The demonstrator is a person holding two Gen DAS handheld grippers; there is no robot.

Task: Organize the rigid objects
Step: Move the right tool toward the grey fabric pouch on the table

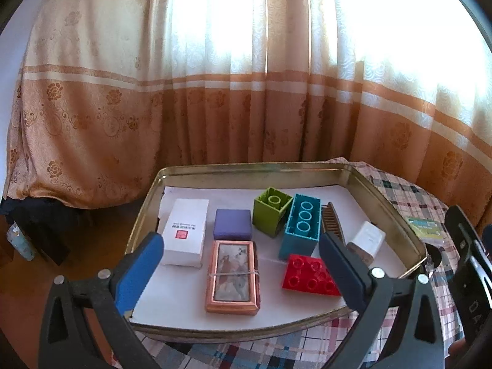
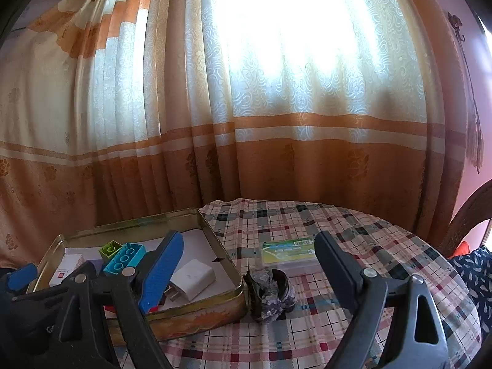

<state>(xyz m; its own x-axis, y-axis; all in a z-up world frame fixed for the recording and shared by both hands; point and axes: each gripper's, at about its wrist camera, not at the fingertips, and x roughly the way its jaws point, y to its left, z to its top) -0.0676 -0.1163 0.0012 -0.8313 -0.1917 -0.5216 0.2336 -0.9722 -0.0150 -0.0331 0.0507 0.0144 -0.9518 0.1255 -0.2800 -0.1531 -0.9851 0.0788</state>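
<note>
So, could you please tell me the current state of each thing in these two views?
left gripper: open, empty, over the tin
right gripper: open, empty
tin: lidless, holding items
green block: tipped sideways
teal block: on its side
red block: flat, studs up
white charger: lying in tin
clear case: outside tin, on cloth

Left tool (image 1: 241, 266) fingers spread wide, right tool (image 2: 249, 272) likewise, both empty.

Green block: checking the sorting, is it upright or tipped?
Tipped. The green block in the tin leans, its ringed face angled toward the teal block.
</note>
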